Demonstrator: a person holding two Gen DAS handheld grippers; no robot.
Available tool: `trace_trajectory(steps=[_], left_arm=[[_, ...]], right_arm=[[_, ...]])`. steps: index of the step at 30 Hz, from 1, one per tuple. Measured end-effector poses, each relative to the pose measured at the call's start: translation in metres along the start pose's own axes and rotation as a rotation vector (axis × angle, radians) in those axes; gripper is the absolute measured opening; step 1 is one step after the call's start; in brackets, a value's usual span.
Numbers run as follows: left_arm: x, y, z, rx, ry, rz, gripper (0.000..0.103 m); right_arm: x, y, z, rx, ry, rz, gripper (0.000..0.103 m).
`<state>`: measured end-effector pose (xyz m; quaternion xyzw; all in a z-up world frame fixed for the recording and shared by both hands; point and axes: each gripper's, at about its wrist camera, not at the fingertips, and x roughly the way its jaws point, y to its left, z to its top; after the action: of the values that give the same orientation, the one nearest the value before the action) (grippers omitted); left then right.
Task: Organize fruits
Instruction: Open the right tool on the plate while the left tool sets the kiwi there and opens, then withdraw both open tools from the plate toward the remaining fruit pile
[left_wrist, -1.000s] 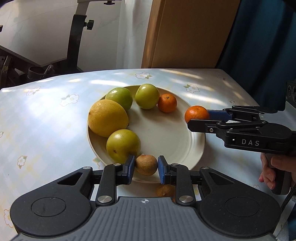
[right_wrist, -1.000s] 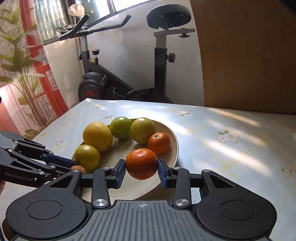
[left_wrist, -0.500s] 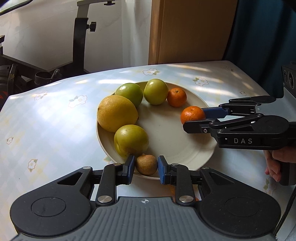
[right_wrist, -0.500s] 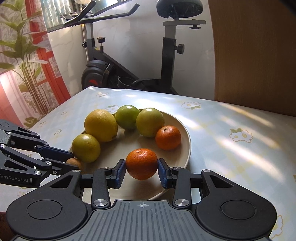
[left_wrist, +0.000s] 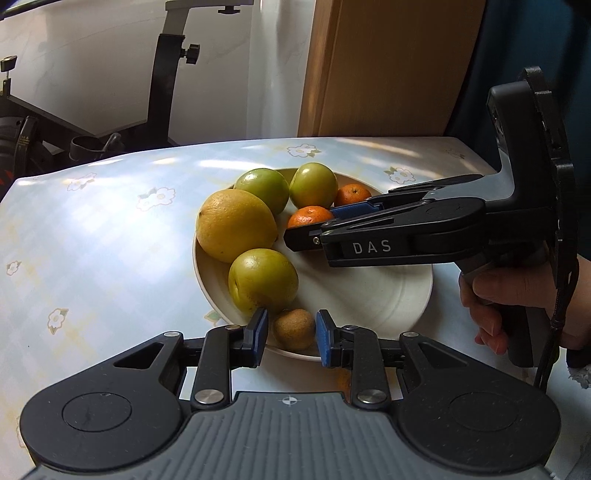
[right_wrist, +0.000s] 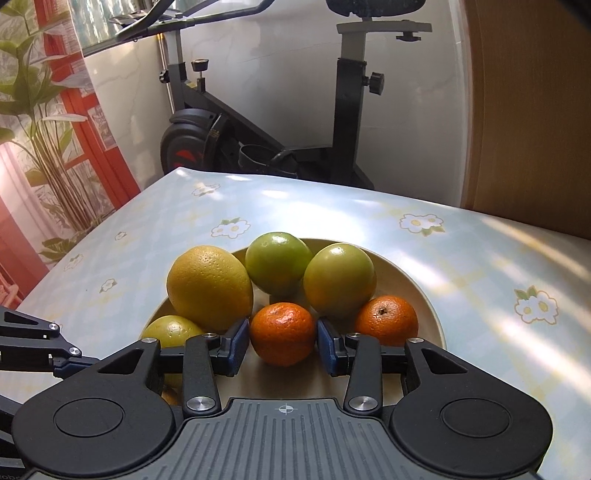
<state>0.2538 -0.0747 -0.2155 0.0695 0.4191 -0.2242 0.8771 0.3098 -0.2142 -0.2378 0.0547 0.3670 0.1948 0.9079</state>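
Since a second ago the right claw (right_wrist: 282, 341) has carried its mandarin (right_wrist: 283, 333) from the plate's near rim in toward the middle, so it's now right up against the big yellow citrus (right_wrist: 209, 287) and the green fruits. The blue pads sit just beside the mandarin on each side with slivers of gap showing, so I honestly can't tell if it's gripped or let go. The second mandarin (right_wrist: 386, 319) sits just right of it. The left claw (left_wrist: 289, 338) has barely shifted: parted a bit, its pads flank the small brown fruit (left_wrist: 294, 329) at the plate (left_wrist: 373, 295) edge without touching it. A green fruit (left_wrist: 263, 279) sits just behind that one. The plate rests on the flowery table (left_wrist: 92, 236), with an exercise bike (right_wrist: 266, 110) behind.
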Motion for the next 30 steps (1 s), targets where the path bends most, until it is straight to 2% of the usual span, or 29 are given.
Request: trace_trajectory(steps=[8, 20, 30], left_arm=[[-0.008, 0.003, -0.001, -0.007, 0.0, -0.03, 0.037], [-0.04, 0.023, -0.006, -0.057, -0.037, -0.038, 0.037], [-0.064, 0.043, -0.023, -0.122, -0.048, -0.023, 0.037]], right_arm=[[-0.034, -0.001, -0.008, 0.009, -0.05, -0.008, 0.039], [-0.091, 0.007, -0.038, 0.027, -0.103, -0.046, 0.039], [-0.114, 0.034, -0.071, 0.038, -0.103, -0.05, 0.039]])
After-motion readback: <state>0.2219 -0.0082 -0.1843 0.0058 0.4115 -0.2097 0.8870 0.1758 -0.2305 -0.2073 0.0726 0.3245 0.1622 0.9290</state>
